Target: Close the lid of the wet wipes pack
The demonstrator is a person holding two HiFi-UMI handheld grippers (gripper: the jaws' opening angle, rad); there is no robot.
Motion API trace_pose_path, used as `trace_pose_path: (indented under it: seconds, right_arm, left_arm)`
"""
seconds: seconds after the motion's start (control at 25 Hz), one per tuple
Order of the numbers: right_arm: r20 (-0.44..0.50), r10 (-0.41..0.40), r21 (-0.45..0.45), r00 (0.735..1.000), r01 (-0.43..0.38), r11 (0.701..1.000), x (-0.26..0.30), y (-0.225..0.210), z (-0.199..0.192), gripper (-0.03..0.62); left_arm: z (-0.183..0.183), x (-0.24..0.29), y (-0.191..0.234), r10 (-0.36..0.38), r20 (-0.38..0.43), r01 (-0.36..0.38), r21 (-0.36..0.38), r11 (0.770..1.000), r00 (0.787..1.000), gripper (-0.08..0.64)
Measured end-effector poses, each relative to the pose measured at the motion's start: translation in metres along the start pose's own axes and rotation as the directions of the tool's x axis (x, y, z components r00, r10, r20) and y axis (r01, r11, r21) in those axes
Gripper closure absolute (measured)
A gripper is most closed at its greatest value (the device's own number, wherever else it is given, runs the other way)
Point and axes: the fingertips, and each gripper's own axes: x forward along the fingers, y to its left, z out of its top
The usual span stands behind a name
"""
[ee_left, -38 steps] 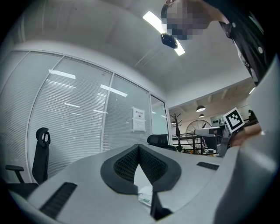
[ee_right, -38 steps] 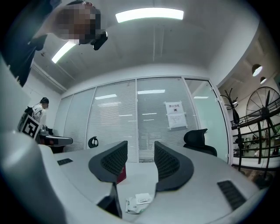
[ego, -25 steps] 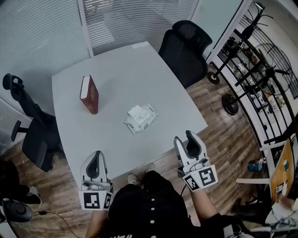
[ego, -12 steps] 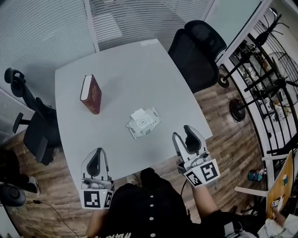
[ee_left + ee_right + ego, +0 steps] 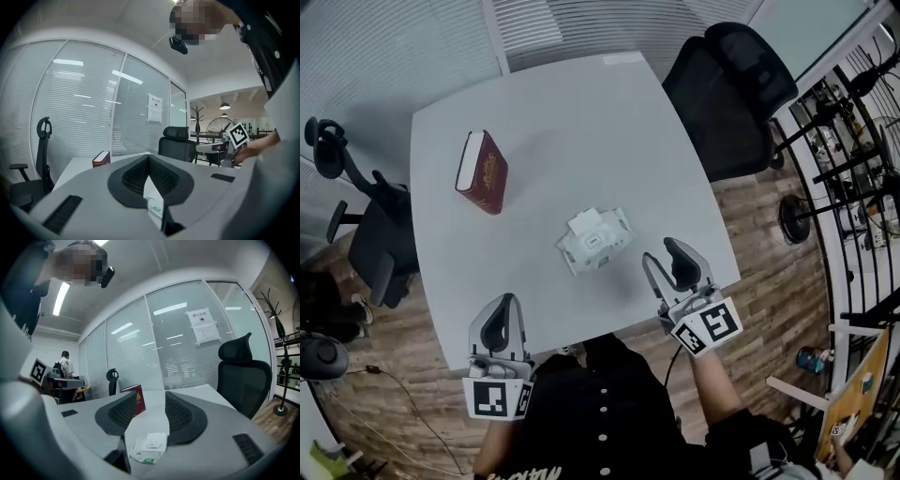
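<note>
Wet wipes pack (image 5: 594,240) lies flat near the middle of the pale counter (image 5: 572,131), a little toward the person's edge, with nothing touching it. That counter is the largest thing here and carries only two items. A black office chair (image 5: 729,89) stands at its far right corner. A dark red book (image 5: 482,172) stands upright on its edge toward the far left, well apart from the pack and out of the way of the job.

Both grippers hang at the near edge with the pack ahead and between them, so I judge this to be the approach: neither one reaches it. The right gripper (image 5: 664,253) is the nearer of the two. Its fingers are spread wide with nothing in them, so it is probably the one meant to press the lid (image 5: 587,225) down. The left gripper (image 5: 506,305) has its fingers closed tip to tip on nothing.

The head view gives the layout and shows a white flap that seems raised at the pack's far side, though it is small. The right gripper view frames the pack squarely between its fingers and adds a green label on the pack's near edge. The left gripper view shows only a sliver of the pack below its meeting tips.
</note>
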Motion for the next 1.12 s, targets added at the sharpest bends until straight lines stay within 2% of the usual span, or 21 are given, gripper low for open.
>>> trace_pose_path:
  seconds: [0.28, 0.44, 0.56, 0.72, 0.76, 0.96, 1.12]
  right_arm:
    - [-0.136, 0.114, 0.087, 0.984, -0.103, 0.991, 0.061, -0.028, -0.055, 0.402]
    - [-0.25, 0.158, 0.134, 0.955, -0.127, 0.983, 0.097, -0.043, -0.092, 0.402]
    - [-0.328, 0.202, 0.149, 0.923, -0.16, 0.976, 0.121, -0.05, -0.115, 0.402]
    - [-0.438, 0.278, 0.197, 0.855, -0.211, 0.957, 0.148, -0.055, -0.146, 0.402]
    - [-0.465, 0.299, 0.211, 0.833, -0.224, 0.951, 0.154, -0.055, -0.154, 0.419]
    - [-0.573, 0.402, 0.321, 0.714, -0.256, 0.912, 0.175, -0.053, -0.19, 0.42]
    - [-0.651, 0.411, 0.333, 0.639, -0.246, 0.91, 0.191, -0.058, -0.211, 0.42]
  left_arm:
    - [-0.017, 0.009, -0.002, 0.031, -0.066, -0.032, -0.012, 0.999, 0.997, 0.554]
    - [-0.024, 0.01, -0.005, 0.048, -0.102, -0.051, -0.028, 0.998, 0.994, 0.554]
    - [-0.026, 0.013, -0.007, 0.06, -0.12, -0.065, -0.037, 0.997, 0.991, 0.554]
    - [-0.03, 0.018, -0.006, 0.079, -0.138, -0.085, -0.038, 0.996, 0.987, 0.554]
    - [-0.032, 0.019, -0.005, 0.083, -0.146, -0.09, -0.037, 0.995, 0.986, 0.554]
    - [-0.048, 0.015, 0.001, 0.128, -0.204, -0.14, -0.048, 0.989, 0.971, 0.554]
    - [-0.056, 0.019, 0.004, 0.148, -0.224, -0.164, -0.056, 0.985, 0.963, 0.554]
